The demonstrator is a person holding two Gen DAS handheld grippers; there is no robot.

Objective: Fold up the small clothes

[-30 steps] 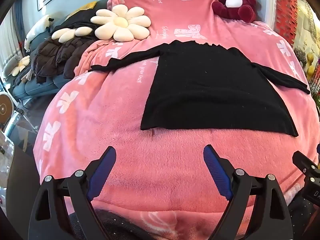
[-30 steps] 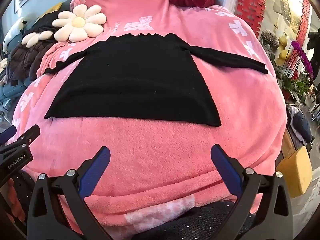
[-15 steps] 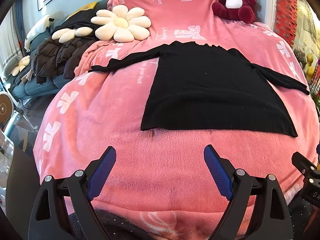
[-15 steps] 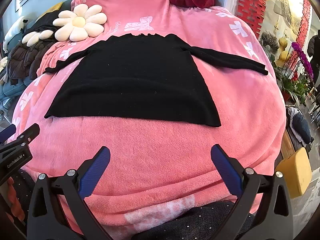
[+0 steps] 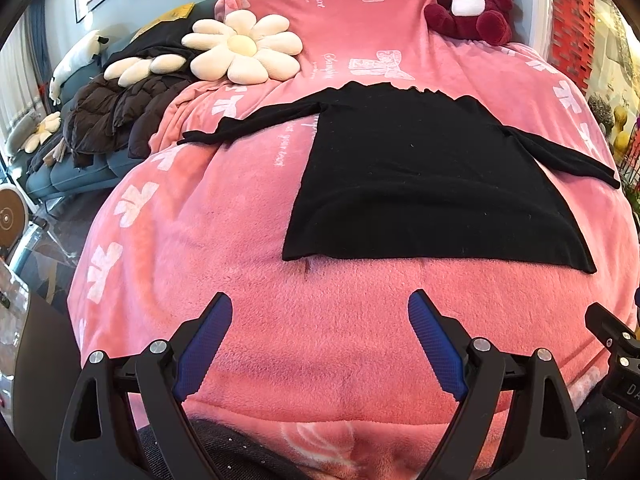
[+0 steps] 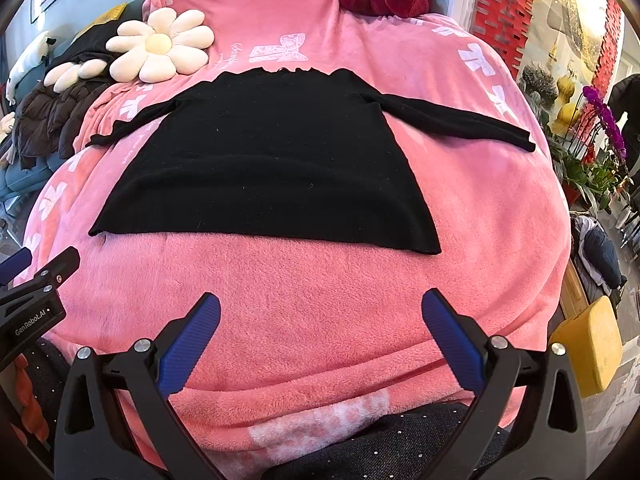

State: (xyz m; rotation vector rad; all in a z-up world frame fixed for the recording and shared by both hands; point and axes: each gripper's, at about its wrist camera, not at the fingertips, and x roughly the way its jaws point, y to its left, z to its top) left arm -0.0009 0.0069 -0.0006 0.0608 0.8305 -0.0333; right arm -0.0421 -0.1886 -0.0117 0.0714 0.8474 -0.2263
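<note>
Bright, even daylight — sharp centre, strong fisheye bending, dark corners.

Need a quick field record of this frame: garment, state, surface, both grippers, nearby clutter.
garment: black sweater
state: spread flat, unfolded, both sleeves stretched outward, hem nearest the cameras
surface: pink blanket with white bow print
left gripper: jaws wide apart, empty, short of the hem
right gripper: jaws wide apart, empty, short of the hem
contact: neither gripper touches the sweater
clutter: flower cushion beyond the left sleeve; red plush bear at the far end; dark jacket off to the left
</note>
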